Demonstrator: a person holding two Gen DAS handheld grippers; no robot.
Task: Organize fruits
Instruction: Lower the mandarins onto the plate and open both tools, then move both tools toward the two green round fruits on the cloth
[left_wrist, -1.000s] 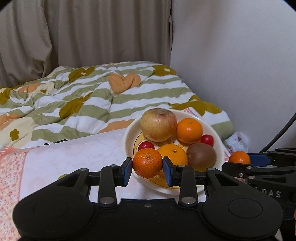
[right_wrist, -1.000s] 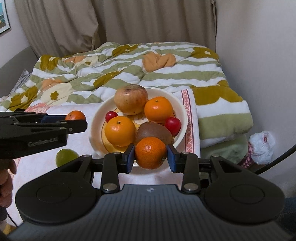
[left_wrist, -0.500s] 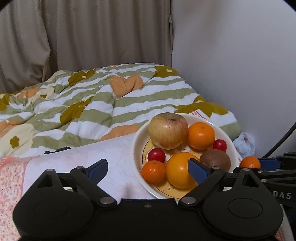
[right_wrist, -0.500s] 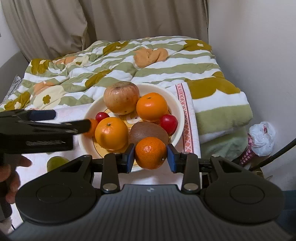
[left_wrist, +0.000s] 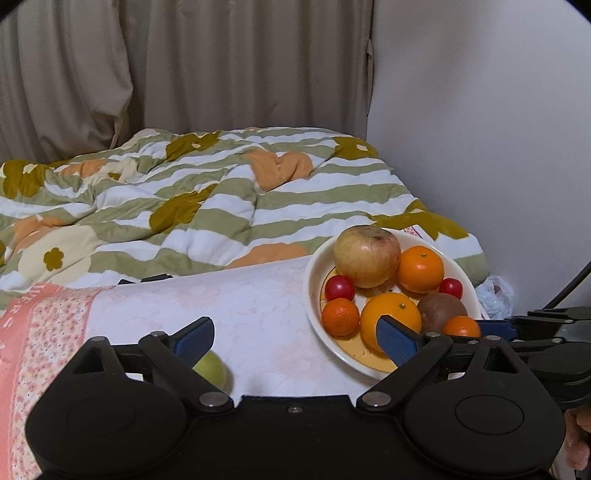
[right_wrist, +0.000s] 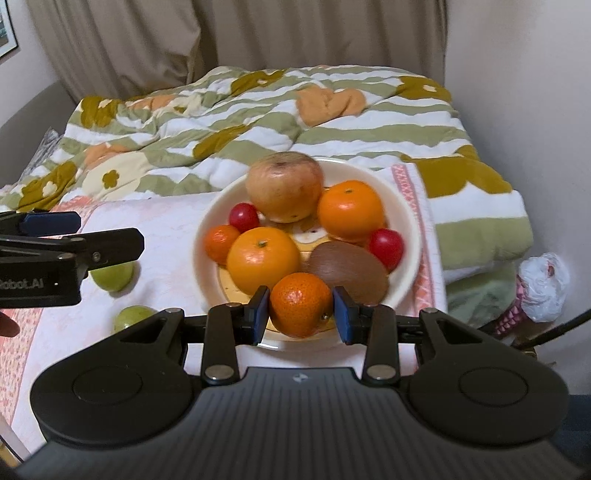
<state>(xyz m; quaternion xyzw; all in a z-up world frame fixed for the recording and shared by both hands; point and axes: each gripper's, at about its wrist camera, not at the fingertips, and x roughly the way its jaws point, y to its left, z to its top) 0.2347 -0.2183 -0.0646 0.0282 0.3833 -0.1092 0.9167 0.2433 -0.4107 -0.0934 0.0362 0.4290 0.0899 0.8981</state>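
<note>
Gripping small dimpled mandarin (right_wrist: 300, 305), right gripper (right_wrist: 300, 312) above plate (right_wrist: 408, 236); left gripper (left_wrist: 295, 341) wide, empty.

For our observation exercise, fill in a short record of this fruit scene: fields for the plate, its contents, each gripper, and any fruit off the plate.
plate: round cream plate on a pale pink cloth
contents: large yellowish apple, two oranges, brown kiwi, two small red fruits, one small mandarin
right gripper: shut on a small dimpled mandarin over the plate's near rim
left gripper: open, holding nothing
off plate: two green fruits on the cloth
</note>
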